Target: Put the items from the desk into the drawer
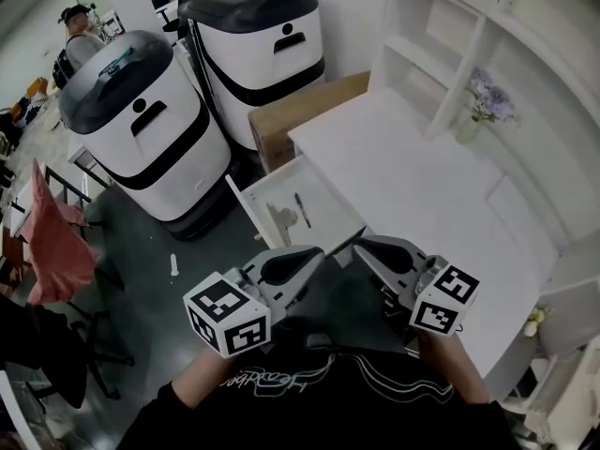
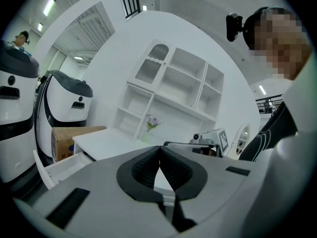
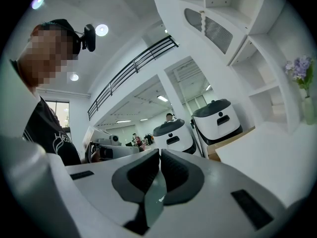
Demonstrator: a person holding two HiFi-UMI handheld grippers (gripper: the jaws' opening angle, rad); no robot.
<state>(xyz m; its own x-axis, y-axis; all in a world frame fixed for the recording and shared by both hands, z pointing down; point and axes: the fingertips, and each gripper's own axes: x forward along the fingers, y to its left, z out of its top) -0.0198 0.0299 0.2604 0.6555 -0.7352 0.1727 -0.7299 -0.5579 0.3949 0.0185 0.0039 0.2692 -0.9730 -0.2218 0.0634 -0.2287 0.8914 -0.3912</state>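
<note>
The left gripper (image 2: 159, 150) is clenched: its own view shows the two dark ribbed pads meeting at the tips with nothing between them. The right gripper (image 3: 160, 152) is clenched empty in the same way. In the head view both are held close against the person's dark printed shirt (image 1: 309, 392), tips turned toward each other and nearly meeting, each carrying its black-and-white marker cube at the outer end. The hands holding them are mostly hidden under the gripper bodies.

Just beyond the tips lies the open white drawer (image 1: 258, 195), pulled out from the white desk (image 1: 422, 186). Its near end is covered by the grippers. Inside it a slim black pen (image 1: 302, 210) lies apart from both sets of jaws, and a pale object (image 1: 279, 221) beside the pen is too small and faint to identify.

Farther out, a small glass vase of purple flowers (image 1: 480, 109) stands at the back of the desk against the white shelf unit (image 1: 441, 36). A brown cardboard box (image 1: 305, 111) sits at the desk's far end, beside two large white-and-black rounded machines (image 1: 150, 129). A red cloth (image 1: 52, 237), cut off at the left edge, hangs over a chair.
</note>
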